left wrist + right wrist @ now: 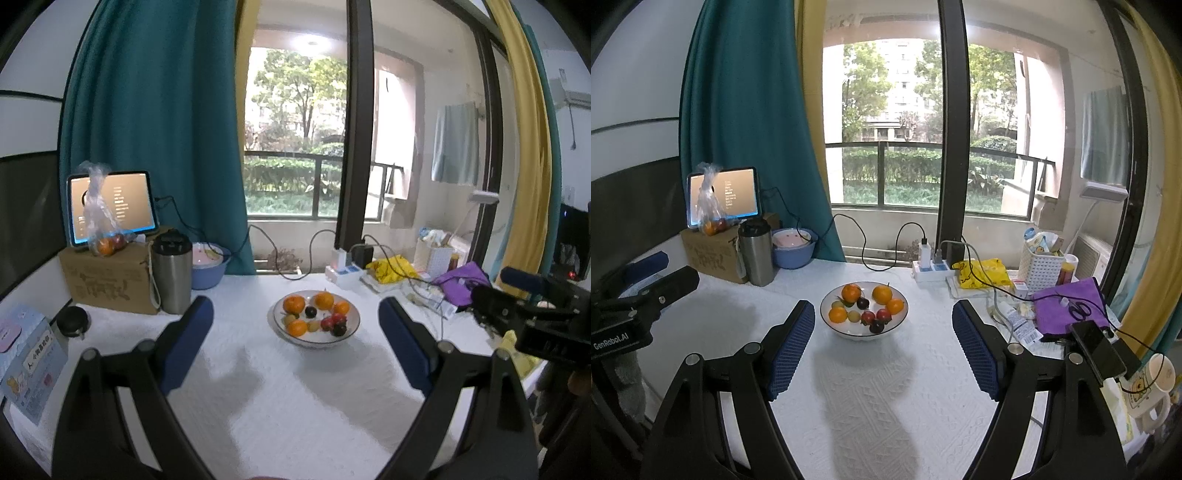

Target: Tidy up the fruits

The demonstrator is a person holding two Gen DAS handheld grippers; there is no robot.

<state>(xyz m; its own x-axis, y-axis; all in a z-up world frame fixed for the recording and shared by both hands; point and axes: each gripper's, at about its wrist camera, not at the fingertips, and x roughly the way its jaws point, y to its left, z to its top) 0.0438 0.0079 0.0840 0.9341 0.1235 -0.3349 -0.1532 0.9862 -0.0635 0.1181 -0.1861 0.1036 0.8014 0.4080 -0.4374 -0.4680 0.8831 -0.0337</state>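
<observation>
A white bowl [349, 328] [899, 321] with a dark rim stands mid-table on the white cloth. It holds several oranges [293, 304] [851, 292], red fruits [883, 314], dark plums [310, 312] and pale green ones. A clear plastic bag [99, 214] [710, 206] with an orange and a red fruit sits on a cardboard box at the back left. My left gripper [295, 317] is open and empty, held short of the bowl. My right gripper [883, 317] is open and empty, also in front of the bowl. The right gripper shows at the right edge of the left wrist view.
A steel tumbler [171, 273] [756, 253], a blue basin [794, 247] and a tablet [110, 206] stand at the back left. A power strip [931, 267], yellow bag [982, 277], white basket [1039, 258], purple cloth [1067, 306], phone [1099, 350] and cables crowd the right side.
</observation>
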